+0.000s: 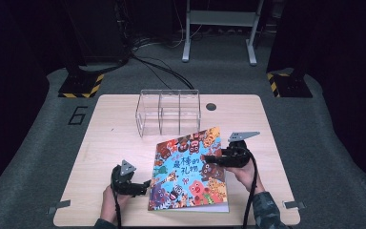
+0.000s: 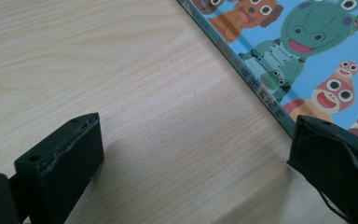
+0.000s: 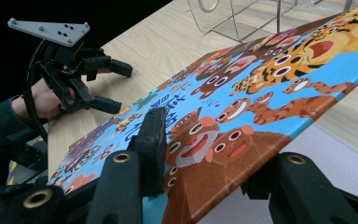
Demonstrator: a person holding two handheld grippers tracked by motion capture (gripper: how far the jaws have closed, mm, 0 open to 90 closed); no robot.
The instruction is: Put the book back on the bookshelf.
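1. Right gripper, right of centre in the high view: clamped shut on the front cover of the picture book, one jaw on top of the cover and one beneath it, as seen low in the right gripper view.
2. Front cover lifted along its right edge, tilted up off the white page showing beneath at lower right in the right gripper view.
3. Picture book lying on the wooden surface, centre to lower centre of the high view, near the front edge, just in front of the clear plastic organiser.
4. Left gripper, lower left of centre in the high view: wide open, nothing held, tips just beside the book's left edge.
5. In the left gripper view, bare wood between the jaws, book spine running diagonally from top centre to the right-hand jaw; contact there impossible to tell.
6. Hand with the left gripper at upper left of the right gripper view.
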